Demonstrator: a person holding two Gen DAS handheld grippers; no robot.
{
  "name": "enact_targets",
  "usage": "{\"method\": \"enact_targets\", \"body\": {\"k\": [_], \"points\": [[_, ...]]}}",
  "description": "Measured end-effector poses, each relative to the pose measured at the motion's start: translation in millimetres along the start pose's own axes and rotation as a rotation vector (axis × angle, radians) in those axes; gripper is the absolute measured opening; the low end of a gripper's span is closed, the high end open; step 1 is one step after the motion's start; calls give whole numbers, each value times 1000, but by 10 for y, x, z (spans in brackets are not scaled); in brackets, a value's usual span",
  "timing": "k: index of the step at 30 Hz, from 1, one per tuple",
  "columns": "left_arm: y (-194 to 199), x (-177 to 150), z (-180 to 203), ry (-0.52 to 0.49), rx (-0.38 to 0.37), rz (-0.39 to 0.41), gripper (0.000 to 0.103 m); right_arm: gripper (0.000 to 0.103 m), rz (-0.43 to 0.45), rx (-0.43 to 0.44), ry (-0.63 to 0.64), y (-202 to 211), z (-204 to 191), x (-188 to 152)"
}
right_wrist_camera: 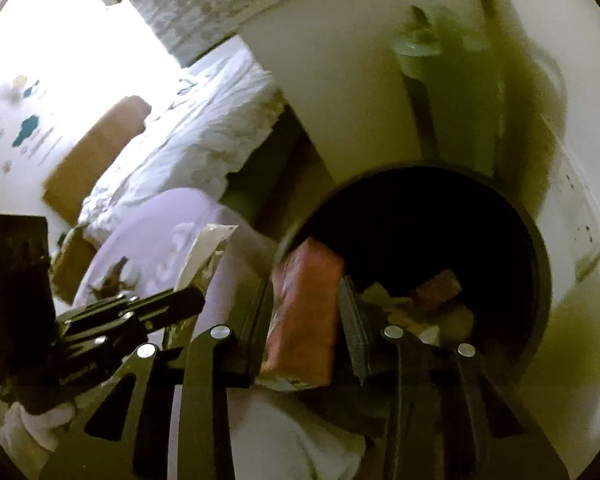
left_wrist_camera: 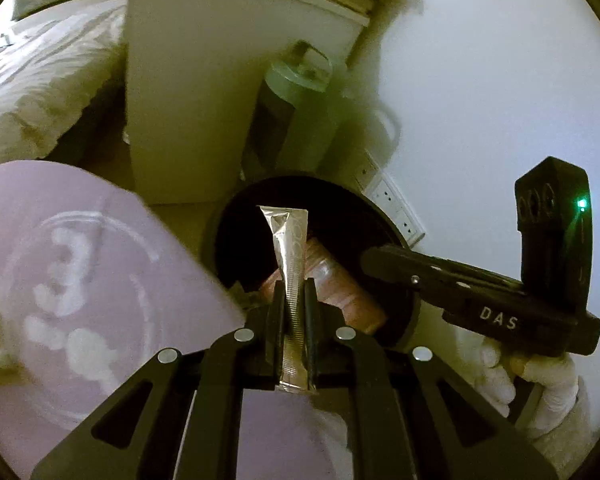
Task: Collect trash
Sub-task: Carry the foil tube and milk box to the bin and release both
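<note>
The left gripper [left_wrist_camera: 294,300] fingers clench a thin, crinkly foil sachet [left_wrist_camera: 290,256] by its lower half, above the black bin [left_wrist_camera: 404,320]. The right gripper [right_wrist_camera: 306,312] fingers grasp a light, soft pink packet [right_wrist_camera: 306,312] by its long sides at the bin's rim; it would probably crush easily.

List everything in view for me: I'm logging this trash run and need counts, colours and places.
silver sachet: one, silver foil, clamped upright in the left gripper
pink packet: one, pink-red, between the right gripper's pads at the bin rim
trash bin: one, black, round, on the floor, litter inside
cabinet: one, white, behind the bin
bottle: one, pale green, beside the cabinet
power strip: one, white, by the wall
bedding: white, left
left gripper: black, shut on sachet
right gripper: black
gloved hand: one, white
</note>
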State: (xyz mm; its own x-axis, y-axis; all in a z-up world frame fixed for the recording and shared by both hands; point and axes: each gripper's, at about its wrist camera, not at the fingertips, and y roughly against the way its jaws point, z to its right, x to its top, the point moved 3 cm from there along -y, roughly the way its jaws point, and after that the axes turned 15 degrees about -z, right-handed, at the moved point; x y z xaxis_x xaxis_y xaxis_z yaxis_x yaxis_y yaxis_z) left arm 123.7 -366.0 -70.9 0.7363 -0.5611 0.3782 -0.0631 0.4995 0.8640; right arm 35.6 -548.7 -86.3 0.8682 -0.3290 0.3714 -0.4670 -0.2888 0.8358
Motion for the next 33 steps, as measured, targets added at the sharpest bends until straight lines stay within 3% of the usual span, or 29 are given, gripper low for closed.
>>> {"method": "enact_targets", "body": {"k": [7, 10, 12, 13, 14, 20, 24, 33], "points": [[-241, 91, 120, -28, 7, -48, 10, 36, -8, -9, -29, -78, 219, -30], [-263, 98, 177, -47, 7, -63, 17, 36, -16, -9, -36, -74, 231, -55], [-238, 101, 201, -49, 32, -60, 44, 40, -16, -14, -46, -54, 246, -84], [-226, 114, 206, -46, 46, -49, 72, 44, -15, -15, -55, -47, 263, -91], [-167, 97, 204, -38, 65, -19, 84, 52, -12, -14, -62, -38, 271, -88], [67, 2, 184, -28, 73, 40, 85, 64, -5, 1, -68, -3, 225, -114], [282, -139, 94, -4, 84, 79, 85, 65, -14, 14, -36, -35, 69, -112], [836, -622, -505, 153, 169, 168, 85, 65, -77, 60, 147, -290, -766, -86]]}}
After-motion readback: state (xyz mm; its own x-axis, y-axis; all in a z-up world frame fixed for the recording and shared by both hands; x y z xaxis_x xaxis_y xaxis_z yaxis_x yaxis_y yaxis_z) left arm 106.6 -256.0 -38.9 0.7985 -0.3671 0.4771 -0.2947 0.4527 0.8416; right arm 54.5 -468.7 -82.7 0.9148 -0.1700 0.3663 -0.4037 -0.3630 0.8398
